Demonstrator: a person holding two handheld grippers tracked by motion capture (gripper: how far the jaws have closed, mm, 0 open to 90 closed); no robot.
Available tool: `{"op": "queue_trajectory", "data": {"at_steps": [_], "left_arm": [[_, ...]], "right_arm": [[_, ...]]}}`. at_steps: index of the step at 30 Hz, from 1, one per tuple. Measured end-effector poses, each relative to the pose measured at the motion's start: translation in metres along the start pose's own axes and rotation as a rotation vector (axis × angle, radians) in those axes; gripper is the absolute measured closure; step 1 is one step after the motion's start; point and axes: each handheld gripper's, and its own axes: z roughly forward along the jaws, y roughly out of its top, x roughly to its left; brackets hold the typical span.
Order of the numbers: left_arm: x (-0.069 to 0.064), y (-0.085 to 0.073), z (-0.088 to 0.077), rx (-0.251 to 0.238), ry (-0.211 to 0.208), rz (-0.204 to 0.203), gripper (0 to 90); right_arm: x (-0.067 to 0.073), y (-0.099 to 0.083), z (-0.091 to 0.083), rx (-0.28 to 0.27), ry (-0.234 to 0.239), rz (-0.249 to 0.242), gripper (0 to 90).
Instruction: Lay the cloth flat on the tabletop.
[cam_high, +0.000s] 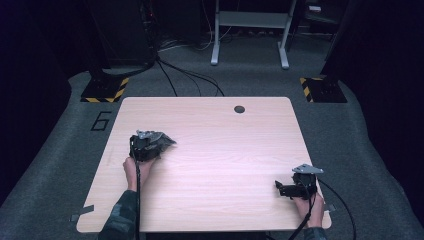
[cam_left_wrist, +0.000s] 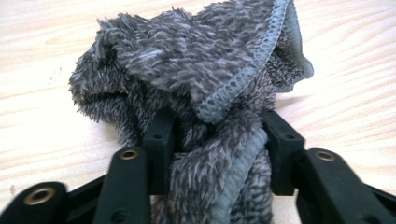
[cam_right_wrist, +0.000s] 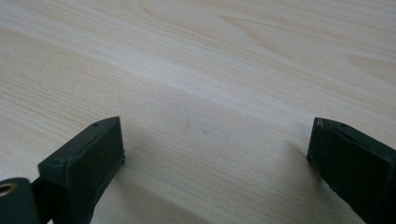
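A fluffy grey cloth (cam_left_wrist: 196, 65) with a stitched hem is bunched up on the pale wooden table (cam_high: 215, 130). My left gripper (cam_left_wrist: 217, 135) is shut on a thick fold of it, both black jaws pressing into the pile. From above, the cloth (cam_high: 161, 141) pokes out of the left gripper (cam_high: 150, 146) at the table's left side. My right gripper (cam_high: 283, 189) rests near the front right corner, pointing left. Its jaws stand wide apart with only bare wood between the right gripper (cam_right_wrist: 217, 149) fingertips.
A small dark round hole (cam_high: 239, 109) sits near the table's far edge. Beyond the table are grey carpet, black cables (cam_high: 186, 75), a white metal stand (cam_high: 248, 30) and yellow-black striped bases (cam_high: 105, 90).
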Motion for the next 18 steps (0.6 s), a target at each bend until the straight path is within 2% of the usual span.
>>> {"op": "queue_trajectory", "data": {"at_steps": [6, 10, 18], "left_arm": [[-0.003, 0.002, -0.008, -0.035, -0.016, 0.01, 59.1], [-0.008, 0.005, -0.015, -0.051, -0.019, 0.035, 59.2], [-0.018, 0.01, -0.03, -0.066, -0.054, 0.077, 59.2]], "right_arm": [[0.0, 0.0, 0.0, 0.0, 0.0, 0.0, 3.3], [0.0, 0.0, 0.0, 0.0, 0.0, -0.001, 3.2], [0.0, 0.0, 0.0, -0.001, 0.0, -0.001, 3.2]]}}
